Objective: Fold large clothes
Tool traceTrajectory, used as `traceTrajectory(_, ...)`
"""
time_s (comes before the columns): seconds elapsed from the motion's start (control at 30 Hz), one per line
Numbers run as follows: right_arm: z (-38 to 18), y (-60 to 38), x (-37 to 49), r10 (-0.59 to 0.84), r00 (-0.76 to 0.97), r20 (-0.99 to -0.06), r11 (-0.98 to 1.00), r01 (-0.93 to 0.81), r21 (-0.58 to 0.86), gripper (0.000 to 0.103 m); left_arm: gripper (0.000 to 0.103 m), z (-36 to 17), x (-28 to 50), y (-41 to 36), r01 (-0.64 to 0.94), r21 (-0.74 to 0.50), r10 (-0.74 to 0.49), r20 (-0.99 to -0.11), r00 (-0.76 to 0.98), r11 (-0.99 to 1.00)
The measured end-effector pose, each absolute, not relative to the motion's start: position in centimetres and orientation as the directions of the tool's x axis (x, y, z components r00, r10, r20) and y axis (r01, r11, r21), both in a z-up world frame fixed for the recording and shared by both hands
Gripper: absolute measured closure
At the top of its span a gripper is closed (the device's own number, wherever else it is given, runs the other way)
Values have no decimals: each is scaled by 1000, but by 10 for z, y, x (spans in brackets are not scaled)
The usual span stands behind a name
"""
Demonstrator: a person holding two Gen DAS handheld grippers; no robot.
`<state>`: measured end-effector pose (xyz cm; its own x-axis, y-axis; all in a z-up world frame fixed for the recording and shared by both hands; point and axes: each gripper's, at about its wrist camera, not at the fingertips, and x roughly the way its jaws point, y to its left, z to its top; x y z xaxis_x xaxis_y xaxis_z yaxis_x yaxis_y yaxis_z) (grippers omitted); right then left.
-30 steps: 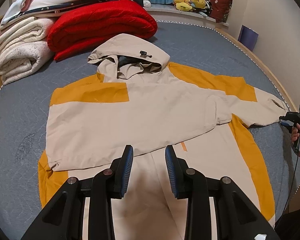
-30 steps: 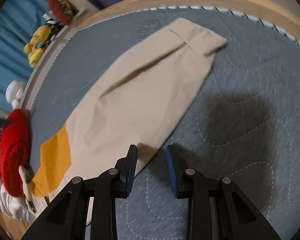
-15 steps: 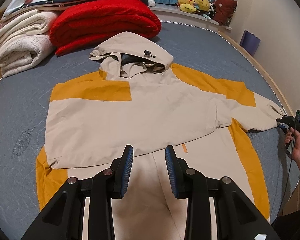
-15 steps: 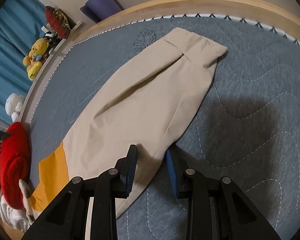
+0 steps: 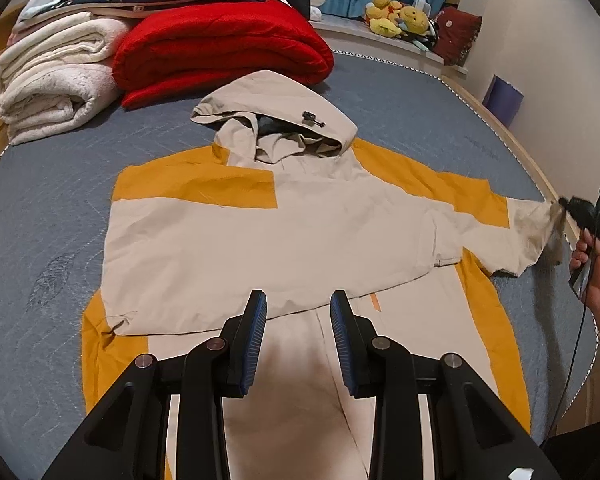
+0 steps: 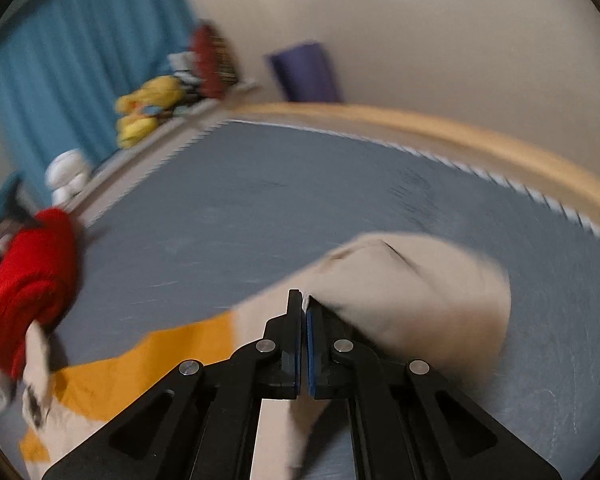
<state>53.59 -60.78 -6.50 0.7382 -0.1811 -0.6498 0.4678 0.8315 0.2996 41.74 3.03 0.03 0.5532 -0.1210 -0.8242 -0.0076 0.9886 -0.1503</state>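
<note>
A beige and mustard hooded jacket [image 5: 284,232] lies spread on the grey bed [image 5: 40,220], hood [image 5: 276,120] towards the far side. One sleeve is folded across the chest. My left gripper [image 5: 298,300] hovers open above the jacket's lower middle, with nothing between its blue pads. At the right edge of the left wrist view, my right gripper [image 5: 572,206], held by a hand [image 5: 592,264], pinches the end of the other sleeve [image 5: 532,236]. In the blurred right wrist view this gripper [image 6: 303,300] is shut on the sleeve's cuff [image 6: 420,280], which bulges up off the bed.
A folded red blanket [image 5: 220,48] and rolled white blankets [image 5: 56,76] are stacked behind the hood. Plush toys [image 5: 396,16] sit on a ledge by the blue curtain. The wooden bed frame [image 6: 460,132] runs along the right side, close to the wall.
My right gripper closed on the sleeve's end and rose with it, tilting its view up towards the wall. The left gripper stays open over the jacket, shifted only a little.
</note>
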Motion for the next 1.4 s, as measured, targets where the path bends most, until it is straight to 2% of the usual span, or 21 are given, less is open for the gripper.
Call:
traceTrajectory(0.17, -13, -491, 545, -41, 813, -581, 947, 217, 236, 101, 73, 8, 414, 41, -23, -156, -116, -818, 564, 987)
traceTrajectory(0.37, 20, -321, 524, 248, 798, -550, 967, -170, 189, 101, 73, 16, 411, 58, -47, -174, -116, -811, 574, 984)
traceTrajectory(0.57, 3, -189, 479, 489, 621, -612, 860, -459, 221, 101, 73, 19, 410, 77, -79, -197, -118, -814, 569, 977)
traceTrajectory(0.67, -13, -133, 458, 502, 514, -696, 810, -560, 171, 98, 73, 20, 413, 84, -88, -205, -122, -821, 557, 975)
traceTrajectory(0.73, -19, -116, 446, 451, 515, -729, 810, -580, 91, 96, 73, 19, 415, 90, -95, -213, -128, -828, 547, 972)
traceTrajectory(0.8, -12, -114, 438, 436, 542, -719, 821, -567, 70, 94, 71, 18, 417, 96, -111, -226, -132, -830, 542, 968)
traceTrajectory(0.93, 16, -139, 439, 418, 554, -720, 868, -476, 138, 93, 70, 18, 419, 107, -139, -251, -138, -827, 545, 958)
traceTrajectory(1.07, 58, -183, 435, 380, 622, -684, 917, -351, 190, 93, 70, 17, 420, 116, -163, -263, -135, -826, 547, 951)
traceTrajectory(1.13, 69, -207, 429, 370, 651, -663, 928, -290, 233, 93, 73, 15, 421, 119, -168, -277, -144, -825, 547, 946)
traceTrajectory(1.17, 69, -217, 426, 367, 661, -654, 930, -263, 256, 93, 75, 14, 422, 117, -164, -283, -151, -823, 548, 945)
traceTrajectory(1.27, 56, -241, 424, 369, 656, -658, 928, -224, 298, 93, 87, 7, 426, 103, -126, -282, -173, -823, 541, 951)
traceTrajectory(1.4, 18, -257, 441, 353, 587, -729, 932, -154, 328, 93, 88, -6, 436, 68, -44, -279, -214, -822, 528, 959)
